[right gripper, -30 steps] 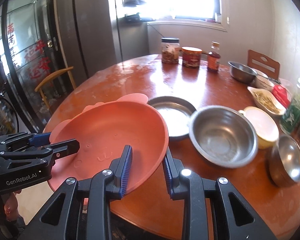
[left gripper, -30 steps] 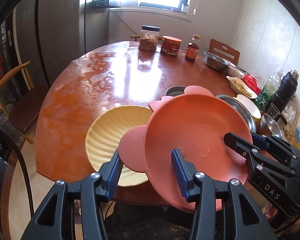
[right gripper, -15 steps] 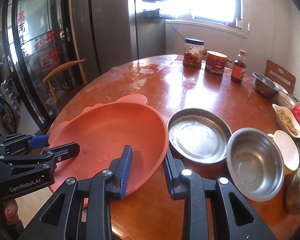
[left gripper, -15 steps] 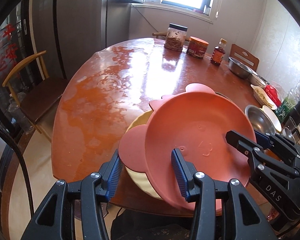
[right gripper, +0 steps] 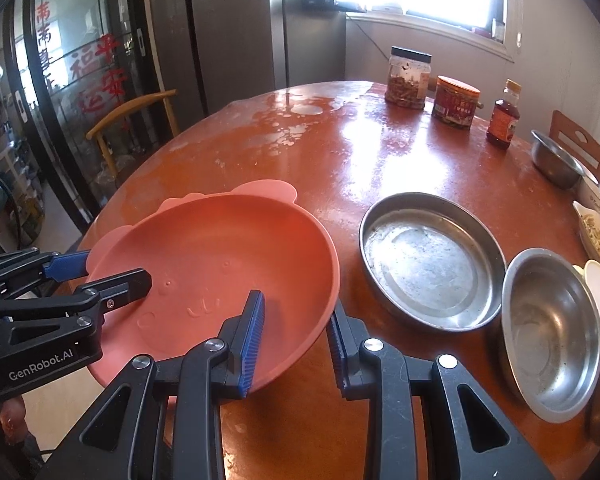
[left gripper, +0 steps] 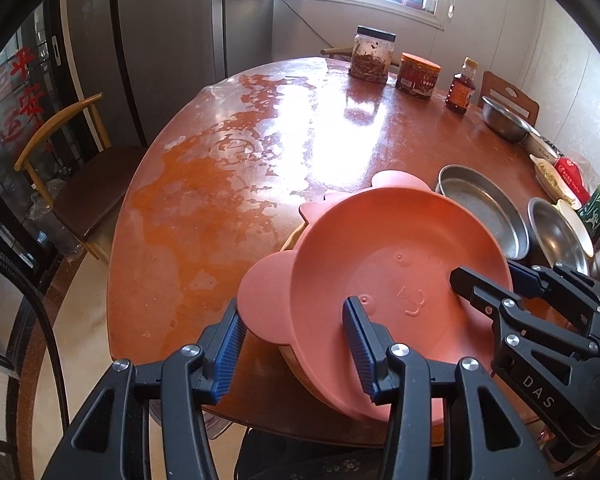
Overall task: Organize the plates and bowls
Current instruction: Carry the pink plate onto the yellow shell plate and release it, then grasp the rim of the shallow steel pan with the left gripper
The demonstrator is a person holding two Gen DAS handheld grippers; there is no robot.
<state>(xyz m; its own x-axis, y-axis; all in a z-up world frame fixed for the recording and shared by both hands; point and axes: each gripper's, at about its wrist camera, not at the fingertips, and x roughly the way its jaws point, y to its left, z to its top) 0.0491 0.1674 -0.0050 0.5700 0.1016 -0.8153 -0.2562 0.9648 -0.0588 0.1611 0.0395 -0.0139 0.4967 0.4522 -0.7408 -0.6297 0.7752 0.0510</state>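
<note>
Three steel bowls (right gripper: 550, 332), two jars (right gripper: 407, 78)

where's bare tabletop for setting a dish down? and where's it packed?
Free: the table's wide left and middle stretch, bordered by the pink plate, the jars at the far edge and the steel pan. Crowded: right side, where the pan, steel bowl and small dishes sit close together.

"DAS" printed on right gripper (left gripper: 480, 280) body. "GenRobot.AI" printed on left gripper (right gripper: 108, 272) body. Red Chinese characters on glass door (right gripper: 80, 60), not legible.

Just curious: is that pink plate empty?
Empty: the pink plate shows only bare surface with an embossed face, no food.
</note>
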